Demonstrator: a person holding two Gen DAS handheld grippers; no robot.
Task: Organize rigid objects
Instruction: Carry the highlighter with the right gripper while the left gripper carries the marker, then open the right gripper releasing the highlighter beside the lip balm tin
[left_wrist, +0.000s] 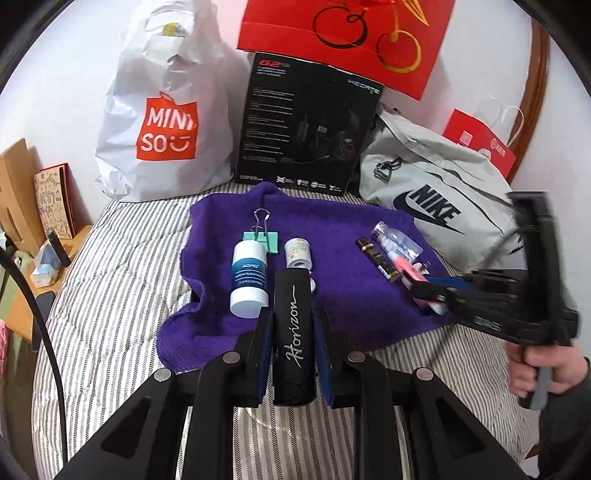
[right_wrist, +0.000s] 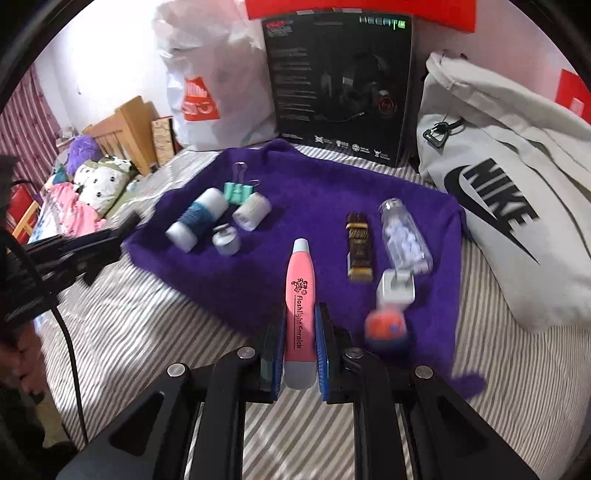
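My left gripper (left_wrist: 293, 354) is clamped on a black cylindrical tube w/ white "Horizon" script (left_wrist: 293, 332); blue pads press both its sides, and the tube sticks out fwd between the fingers, above the near edge of the purple terry towel (left_wrist: 332, 221). My right gripper (right_wrist: 300, 347) is pinched on a pink pen-shaped flashlight w/ grey ends (right_wrist: 300, 302), printed "Flashlight Earpick", tip pointing away from me over the towel.

Ahead of the left tool, just left of the tube tip: a white bottle w/ blue label (left_wrist: 249, 278) lying on the towel, a mint-green binder clip w/ wire handles (left_wrist: 263, 232) touching its far end, and a small white patterned roll (left_wrist: 298, 253) just right of that. A small grey cap-shaped piece (right_wrist: 226, 240) sits near the bottle, seen from the right wrist.

Ahead-right of the right tool: a black-and-gold bar-shaped item (right_wrist: 359, 243), beside it a clear plastic bottle w/ white tablets inside (right_wrist: 404, 236), then a white plug-like block (right_wrist: 395, 288) and a blurred orange-and-blue round thing (right_wrist: 386, 328) closest to my fingers. All rest on the towel, which lies on a grey-striped bed cover (left_wrist: 110, 295).

Far side, beyond the towel: white Miniso plastic bag (left_wrist: 162, 110), black headset box (left_wrist: 306, 125), grey Nike bag (left_wrist: 436, 192), red gift bag w/ gold print (left_wrist: 351, 37). My right hand (left_wrist: 543, 365) grips the other tool's handle at the left view's right edge.
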